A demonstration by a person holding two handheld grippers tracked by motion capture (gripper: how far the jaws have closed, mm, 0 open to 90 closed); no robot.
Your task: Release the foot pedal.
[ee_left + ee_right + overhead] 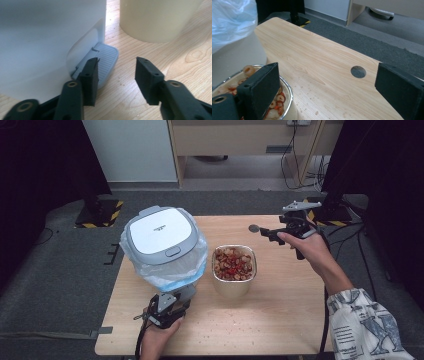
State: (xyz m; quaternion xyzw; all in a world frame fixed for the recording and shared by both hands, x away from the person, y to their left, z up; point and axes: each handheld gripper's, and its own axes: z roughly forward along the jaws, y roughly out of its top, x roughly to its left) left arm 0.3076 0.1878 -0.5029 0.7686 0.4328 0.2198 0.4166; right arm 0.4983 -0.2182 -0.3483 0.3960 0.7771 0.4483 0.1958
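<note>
Pale wood grain covers the desk [280, 305], which stands on grey carpet with dark curtains at either side. At its left stands a white pedal bin [162, 245] with its lid down and a thin plastic liner bunched under the rim; its grey ribbed pedal [106, 56] juts out at the foot, just ahead of the left hand-held gripper [116, 75], whose jaws stand spread with nothing between them. Beside the bin sits a foil-rimmed tub of food scraps [234, 270]. The right hand-held gripper [272, 234] hovers above the desk's far right part, jaws wide apart and empty, near a round hole [358, 71] in the top. The tub looks light and thin-walled, likely to buckle and spill if squeezed hard, so a grip across its rim seems safest; the pedal is stiff and wants a downward press.
</note>
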